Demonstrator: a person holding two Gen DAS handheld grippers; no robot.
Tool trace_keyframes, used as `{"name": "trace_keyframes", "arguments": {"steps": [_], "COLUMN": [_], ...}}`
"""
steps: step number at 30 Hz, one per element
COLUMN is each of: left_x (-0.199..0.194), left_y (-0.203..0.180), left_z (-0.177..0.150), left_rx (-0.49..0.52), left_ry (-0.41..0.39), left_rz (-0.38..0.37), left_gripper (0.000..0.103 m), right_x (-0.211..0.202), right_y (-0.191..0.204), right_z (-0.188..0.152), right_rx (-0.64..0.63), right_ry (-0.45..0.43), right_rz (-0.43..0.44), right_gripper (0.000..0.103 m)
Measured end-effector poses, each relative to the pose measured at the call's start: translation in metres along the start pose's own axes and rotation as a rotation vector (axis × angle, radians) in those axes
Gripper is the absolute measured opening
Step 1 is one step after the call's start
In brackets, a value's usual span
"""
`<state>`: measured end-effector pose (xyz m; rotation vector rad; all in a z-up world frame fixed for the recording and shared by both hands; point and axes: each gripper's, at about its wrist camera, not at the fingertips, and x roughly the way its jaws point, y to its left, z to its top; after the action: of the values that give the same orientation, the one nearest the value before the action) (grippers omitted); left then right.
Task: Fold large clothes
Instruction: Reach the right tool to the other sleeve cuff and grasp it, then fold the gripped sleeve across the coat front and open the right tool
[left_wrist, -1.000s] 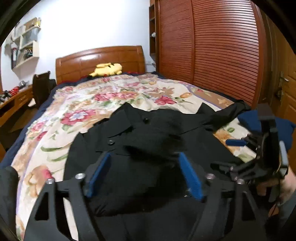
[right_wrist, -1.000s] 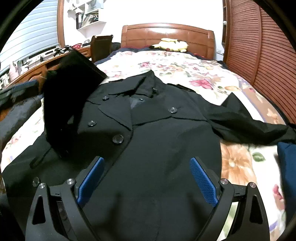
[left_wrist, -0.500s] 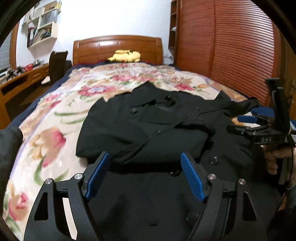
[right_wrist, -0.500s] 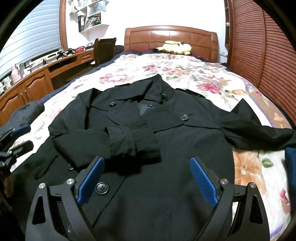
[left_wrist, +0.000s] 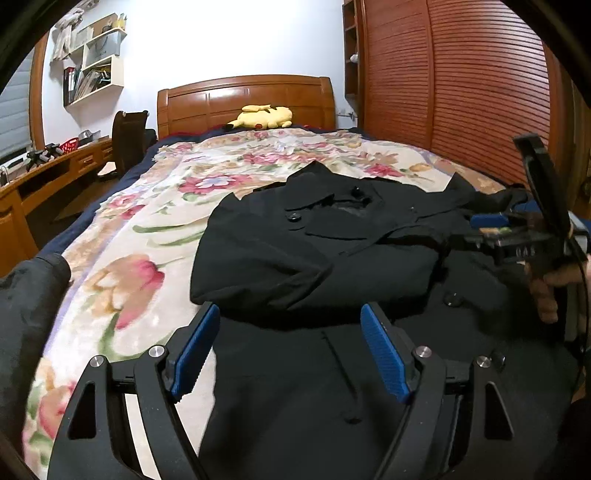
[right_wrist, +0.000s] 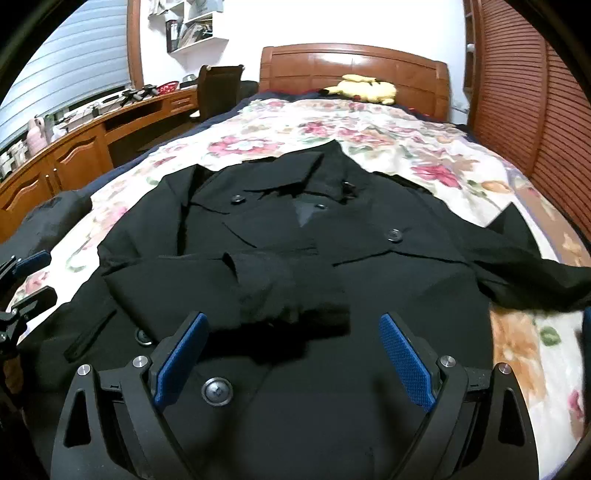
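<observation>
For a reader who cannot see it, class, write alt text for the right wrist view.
A black coat lies face up on a floral bedspread, one sleeve folded across its chest and the other sleeve stretched out to the right. The right gripper hangs open above the coat's lower front, holding nothing. A yellow plush toy rests by the headboard.

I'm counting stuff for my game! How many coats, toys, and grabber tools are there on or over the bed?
Black coat: 1
Yellow plush toy: 1
Grabber tools: 2, the left gripper and the right gripper, both open and empty
Total: 4
</observation>
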<state>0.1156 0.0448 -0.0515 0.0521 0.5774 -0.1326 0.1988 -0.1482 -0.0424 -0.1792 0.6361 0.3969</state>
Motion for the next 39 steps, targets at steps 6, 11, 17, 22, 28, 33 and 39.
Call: {"name": "trace_keyframes", "arguments": {"steps": [6,11,17,22,28,33,39], "left_x": [-0.002,-0.001,0.006,0.007,0.008,0.007,0.008], "left_y": [0.014,0.027,0.030,0.025,0.025,0.027,0.030], "left_z": [-0.004,-0.005,-0.010,-0.009,-0.008,-0.008,-0.007], "left_rx": [0.002,-0.028,-0.038,-0.021,-0.022,-0.030,-0.039], "left_ry": [0.010,0.016,0.045,0.048,0.049,0.047,0.049], "left_rz": [0.006,0.006,-0.015,-0.008,-0.002,-0.011,-0.026], "left_gripper": [0.079,0.079,0.079,0.079,0.079,0.079,0.079], "right_x": [0.019,0.061,0.090,0.076,0.023,-0.022,-0.039], "right_y": [-0.002,-0.009,-0.014,-0.010,-0.024,-0.038,-0.036], "right_z": [0.022,0.032,0.016,0.020,0.046,0.051,0.009], "right_rx": [-0.009,0.013,0.035,-0.024,-0.054,-0.072,-0.108], "right_ry": [0.034,0.171,0.252,0.214,0.009,-0.169,-0.196], "right_rz": [0.012,0.005,0.050,-0.007,-0.203,-0.377,-0.387], "right_gripper": [0.094,0.082,0.049,0.023,0.015,0.015,0.015]}}
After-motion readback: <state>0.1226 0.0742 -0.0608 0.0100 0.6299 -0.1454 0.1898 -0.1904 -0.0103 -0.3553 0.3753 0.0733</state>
